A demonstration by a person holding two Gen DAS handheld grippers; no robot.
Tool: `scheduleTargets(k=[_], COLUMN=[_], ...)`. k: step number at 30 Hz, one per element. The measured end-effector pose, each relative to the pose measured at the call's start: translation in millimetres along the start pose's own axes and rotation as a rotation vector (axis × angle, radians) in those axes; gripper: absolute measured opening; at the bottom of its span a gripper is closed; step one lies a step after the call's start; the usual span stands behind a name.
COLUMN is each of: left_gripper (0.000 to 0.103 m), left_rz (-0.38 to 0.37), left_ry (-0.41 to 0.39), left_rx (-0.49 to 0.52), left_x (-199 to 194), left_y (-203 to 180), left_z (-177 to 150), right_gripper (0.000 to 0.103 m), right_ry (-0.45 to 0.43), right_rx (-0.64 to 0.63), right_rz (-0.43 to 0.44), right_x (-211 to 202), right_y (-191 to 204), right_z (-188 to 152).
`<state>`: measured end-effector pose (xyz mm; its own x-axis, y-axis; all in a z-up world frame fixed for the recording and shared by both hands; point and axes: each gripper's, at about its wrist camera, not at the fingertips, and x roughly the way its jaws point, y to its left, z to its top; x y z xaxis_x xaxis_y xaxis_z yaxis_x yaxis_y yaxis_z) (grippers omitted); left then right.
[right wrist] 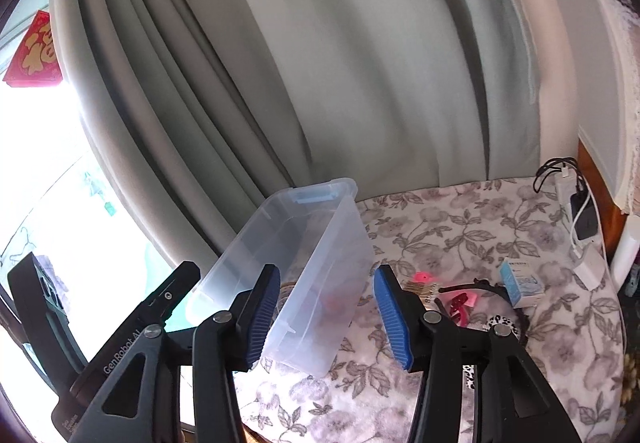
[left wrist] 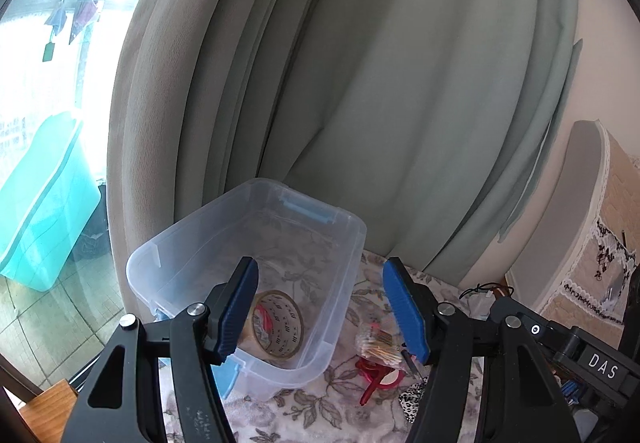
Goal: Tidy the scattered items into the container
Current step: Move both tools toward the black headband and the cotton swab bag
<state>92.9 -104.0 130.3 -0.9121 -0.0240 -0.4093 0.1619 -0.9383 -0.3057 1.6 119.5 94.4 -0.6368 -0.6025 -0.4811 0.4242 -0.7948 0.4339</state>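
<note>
One tape roll [left wrist: 278,325] beside left gripper [left wrist: 320,307]

Two handheld grippers pointed forward and somewhat downward. The left gripper [left wrist: 320,307] had its blue-padded jaws spread apart with nothing between the pads. The right gripper [right wrist: 326,317] likewise stood with jaws parted and gripped nothing. No hand was visible.

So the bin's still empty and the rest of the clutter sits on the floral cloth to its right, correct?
Not empty: the left wrist view shows a tape roll already lying in the bin. The rest holds: the clutter sits on the floral cloth to the bin's right.
</note>
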Motion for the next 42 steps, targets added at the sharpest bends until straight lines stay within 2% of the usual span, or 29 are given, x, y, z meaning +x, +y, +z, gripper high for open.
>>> scheduleTargets(k=[5, 7, 15, 23, 27, 35, 39, 42], left_gripper=[0.066, 0.066, 0.066, 0.066, 0.066, 0.066, 0.066, 0.066], left_rz=[-0.035, -0.05, -0.109, -0.137, -0.118, -0.063, -0.041, -0.033], left_ry=[-0.003, 0.021, 0.08, 0.121, 0.155, 0.322, 0.382, 0.421], left_rx=[0.04, 0.06, 0.134, 0.19, 0.251, 0.301, 0.303, 0.297], left_x=[8.0, 40.5, 80.6, 92.9, 110.4, 159.3, 179.1, 191.9], left_y=[-30.0, -47.6, -82.2, -105.7, -119.1, -122.0, -118.1, -115.1], left_z=[-14.1, -27.8, -51.3, -66.9, -80.7, -122.0, -137.4, -145.8], right_gripper=[0.055, 0.055, 0.055, 0.057, 0.058, 0.059, 0.059, 0.059], right_ry=[-0.045, -0.057, -0.114, -0.093, -0.045, 0.197, 0.256, 0.269], right_rx=[0.035, 0.057, 0.169, 0.243, 0.253, 0.271, 0.256, 0.212], right_rz=[-0.032, -0.046, -0.115, -0.135, -0.152, -0.211, -0.22, -0.219], right_x=[-23.5, -31.5, -59.6, -57.0, -43.7, 15.6, 32.0, 40.3], right_y=[-23.8, -35.4, -86.3, -121.2, -133.1, -153.6, -157.9, -151.4], right_z=[-4.6, -6.7, -13.1, -20.7, -29.1, -70.3, -83.8, -86.3])
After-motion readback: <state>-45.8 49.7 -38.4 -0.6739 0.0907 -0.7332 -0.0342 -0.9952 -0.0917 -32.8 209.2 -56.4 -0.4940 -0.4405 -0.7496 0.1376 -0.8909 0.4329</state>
